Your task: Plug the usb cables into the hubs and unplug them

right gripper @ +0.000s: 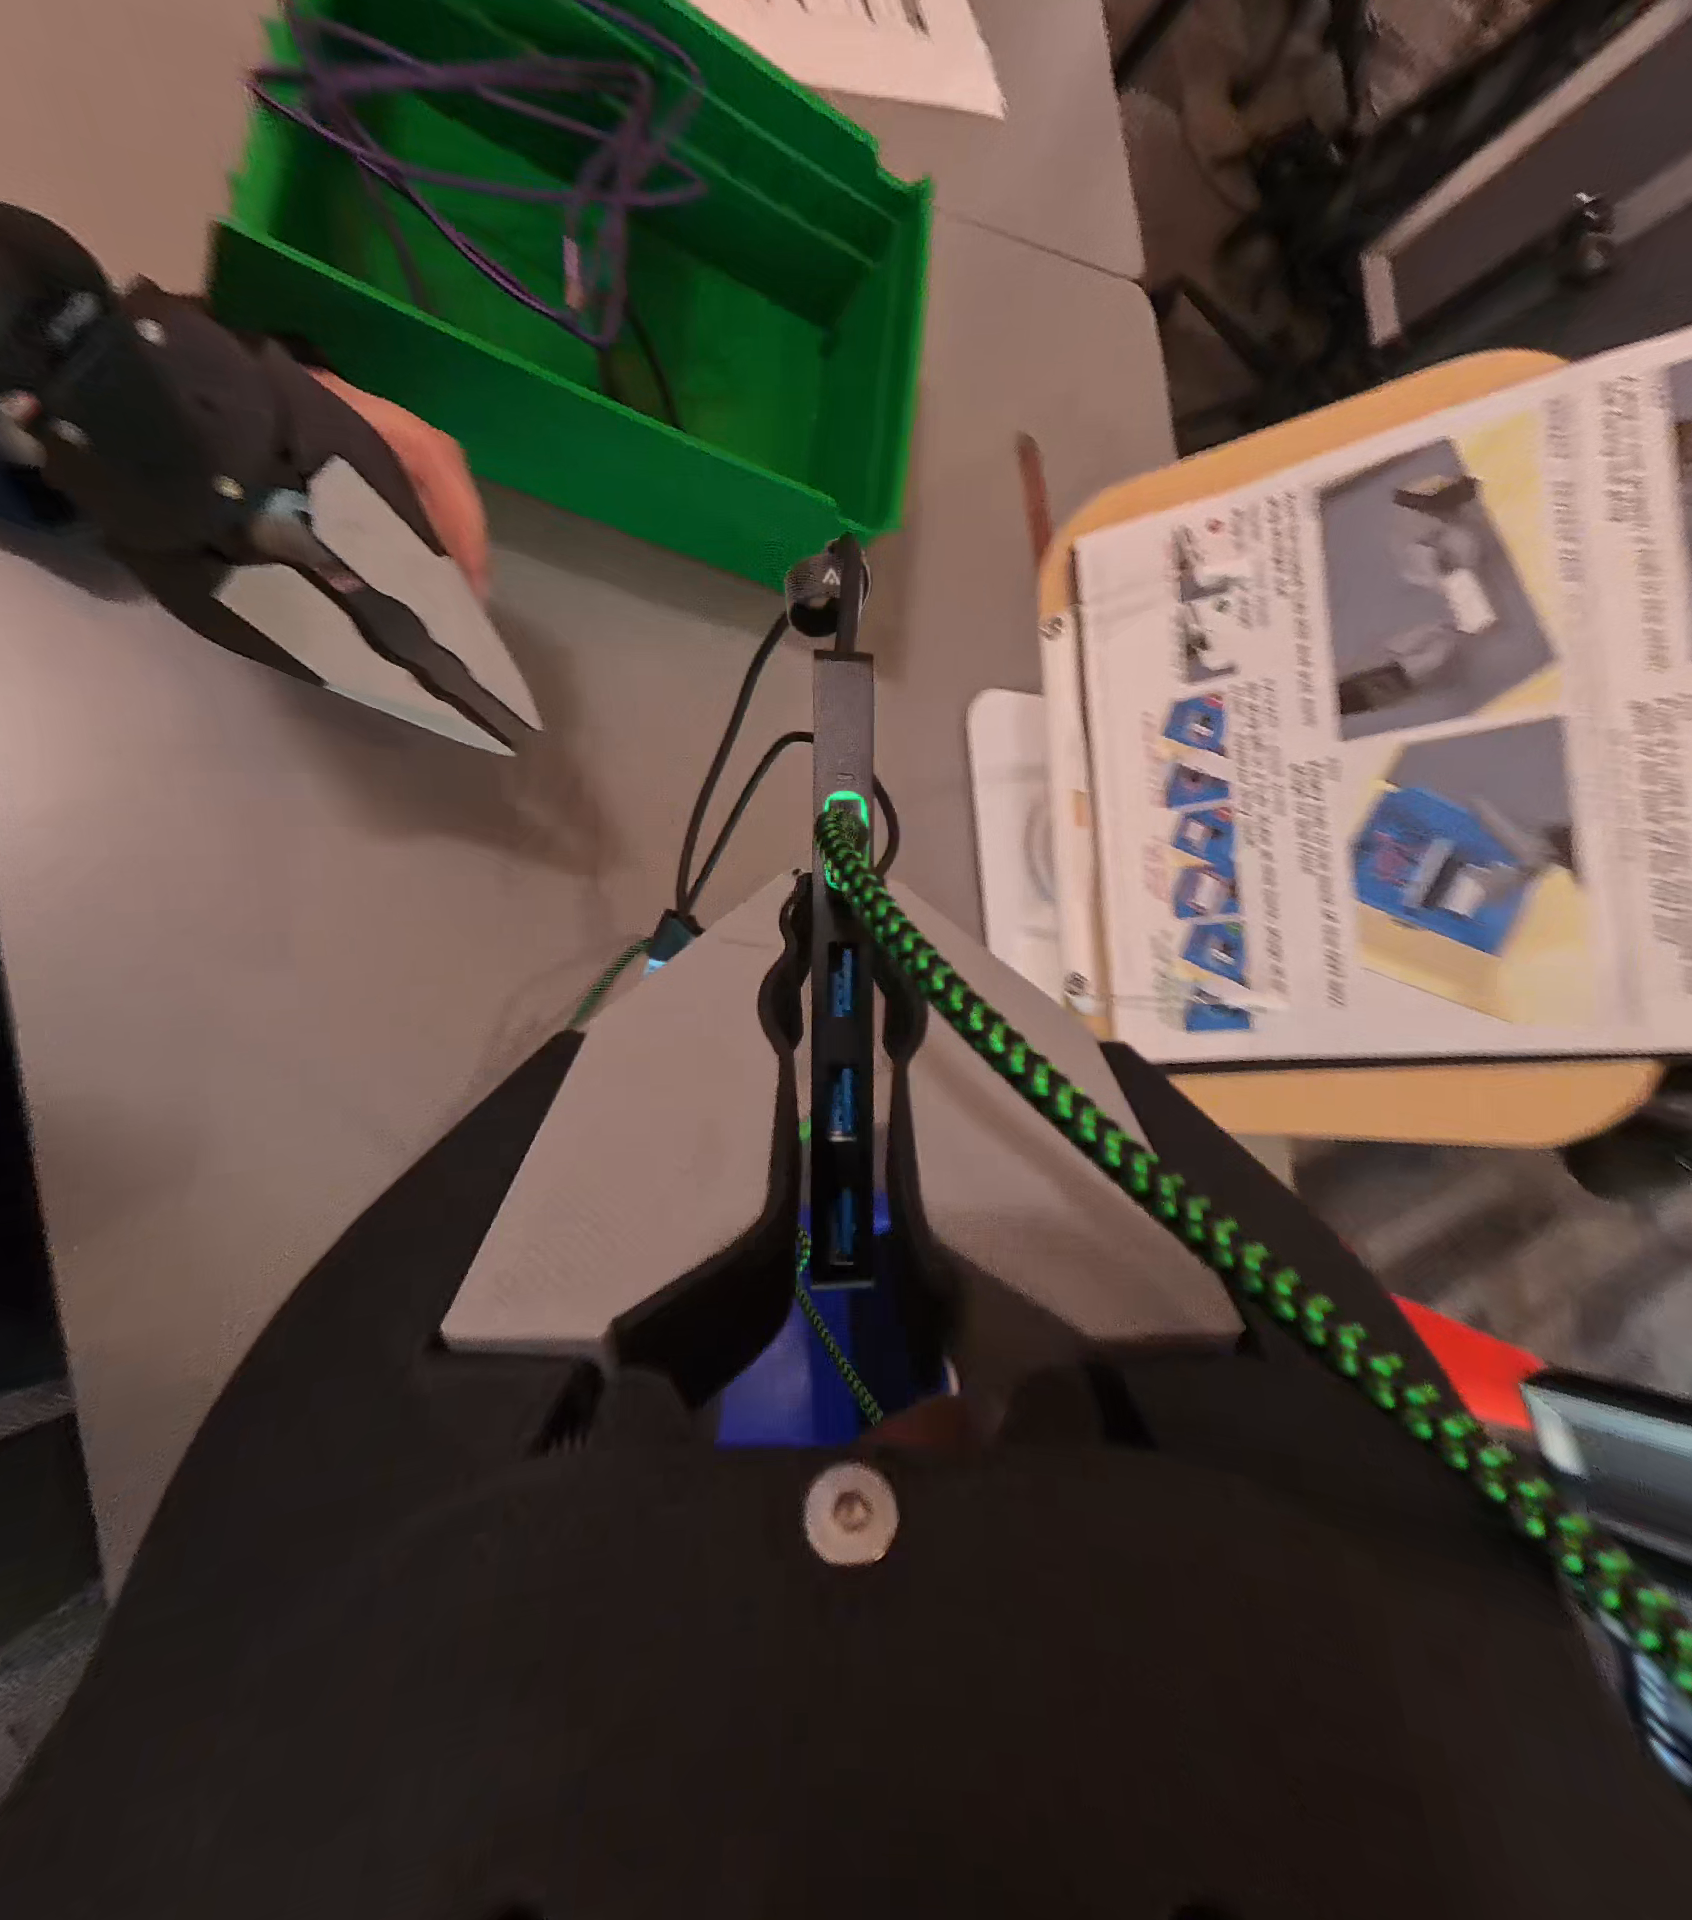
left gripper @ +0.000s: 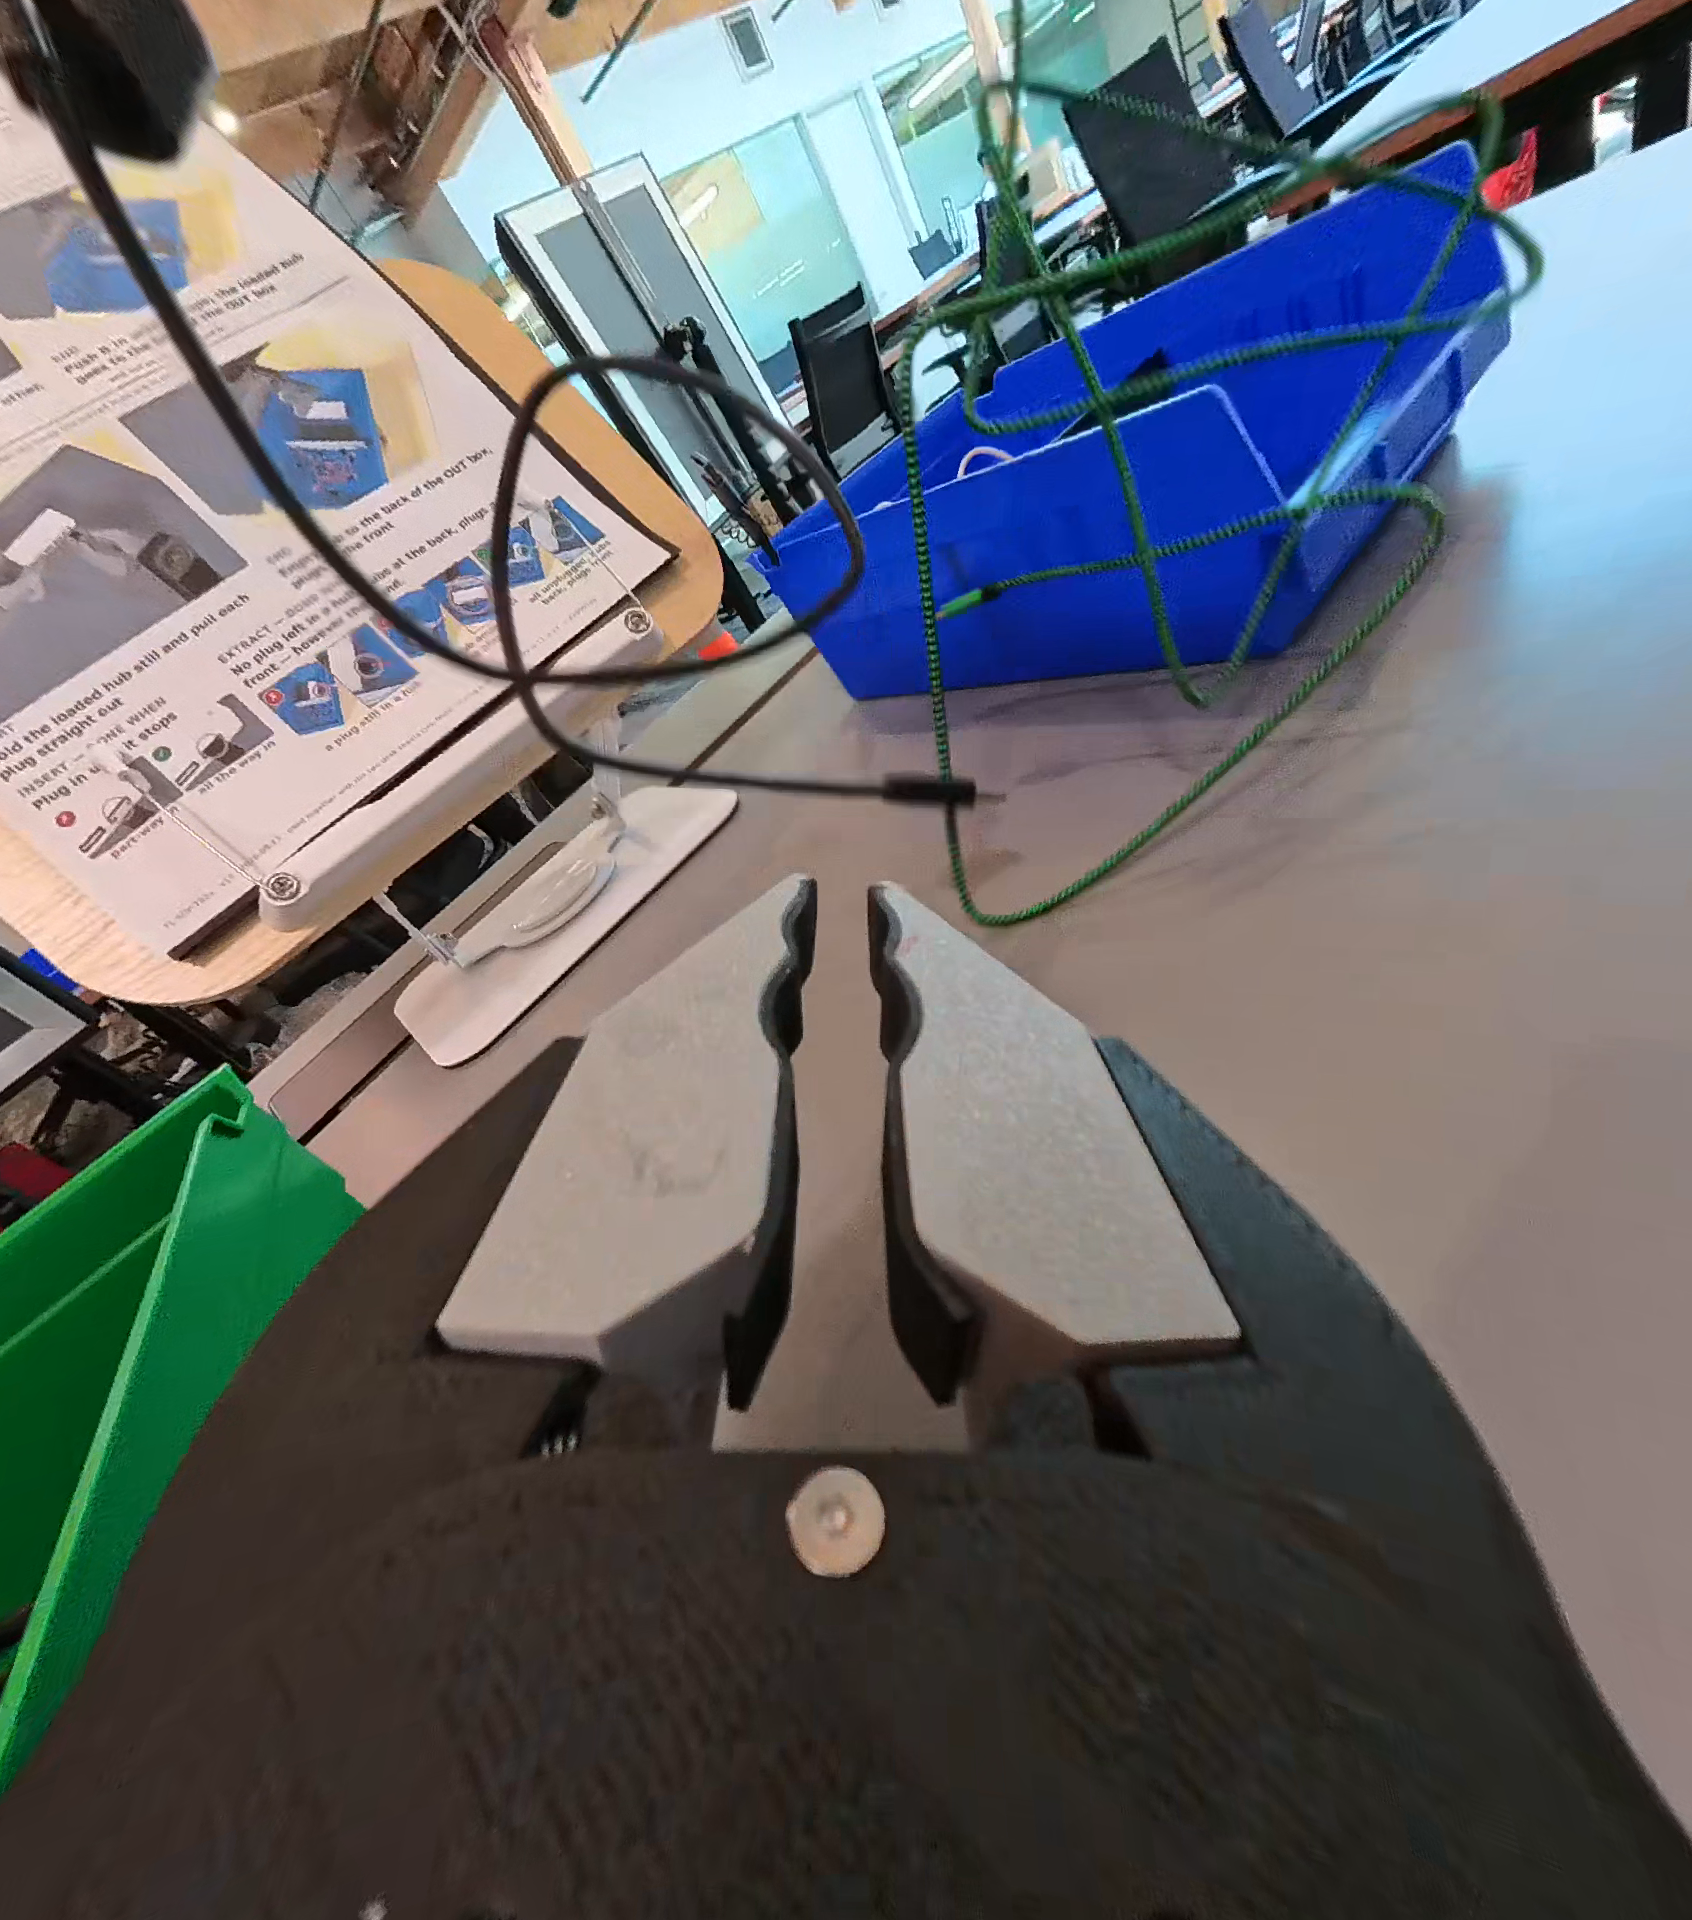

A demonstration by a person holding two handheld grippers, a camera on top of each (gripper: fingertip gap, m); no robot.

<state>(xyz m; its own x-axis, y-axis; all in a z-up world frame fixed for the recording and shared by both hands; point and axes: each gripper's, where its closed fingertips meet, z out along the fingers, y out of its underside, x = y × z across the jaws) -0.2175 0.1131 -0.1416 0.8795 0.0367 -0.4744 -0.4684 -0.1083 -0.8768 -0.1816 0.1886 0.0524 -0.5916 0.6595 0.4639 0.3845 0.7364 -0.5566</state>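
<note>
Spanning the scene, the grey table (left gripper: 1444, 1039) carries a blue bin (left gripper: 1133, 582) far right and a green bin (right gripper: 551, 416) near left. The right gripper (right gripper: 842, 935) holds the black USB hub (right gripper: 844, 1039) aloft, jaws clamped on its sides — three blue ports vacant. The left gripper (left gripper: 842, 904) stands narrowly parted, empty. Risk: the plugged green braided cable (right gripper: 1081, 1101) drapes over one finger and loops widely — a tug could twist the hub or snag.
</note>
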